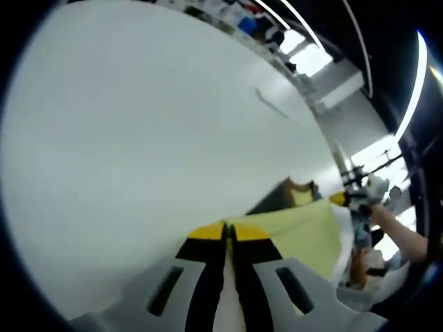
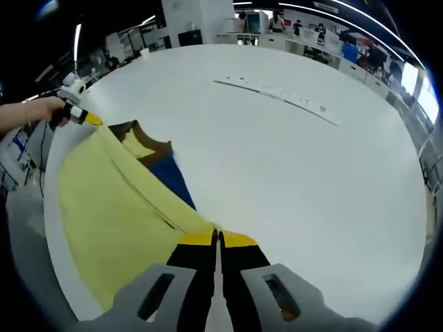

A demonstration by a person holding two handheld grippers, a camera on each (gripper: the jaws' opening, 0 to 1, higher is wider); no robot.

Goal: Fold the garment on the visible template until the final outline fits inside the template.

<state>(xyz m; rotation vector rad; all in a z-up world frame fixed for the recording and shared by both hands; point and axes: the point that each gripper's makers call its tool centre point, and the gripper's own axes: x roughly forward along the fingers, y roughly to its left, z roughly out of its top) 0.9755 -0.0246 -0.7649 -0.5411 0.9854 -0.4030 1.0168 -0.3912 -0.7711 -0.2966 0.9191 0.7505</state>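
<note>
A pale yellow garment [image 2: 111, 207] with a brown collar [image 2: 149, 145] hangs stretched between my two grippers above the white table [image 2: 297, 187]. A dark blue panel [image 2: 173, 181] shows beneath its lifted edge. In the right gripper view my right gripper [image 2: 216, 238] is shut on one corner of the garment, while the left gripper [image 2: 86, 117], held by a hand, pinches the far corner. In the left gripper view my left gripper [image 1: 227, 232] is shut on the yellow garment [image 1: 308, 232]. The cloth runs right to the right gripper [image 1: 348, 199]; the brown collar [image 1: 299, 187] peeks above it.
A long white strip with small marks [image 2: 277, 91] lies across the far part of the round table, seen thin on the table [image 1: 138, 159] as a strip [image 1: 273, 105]. Shelves and desks [image 2: 332, 41] stand beyond the table edge. A person's arm [image 1: 401, 232] reaches in.
</note>
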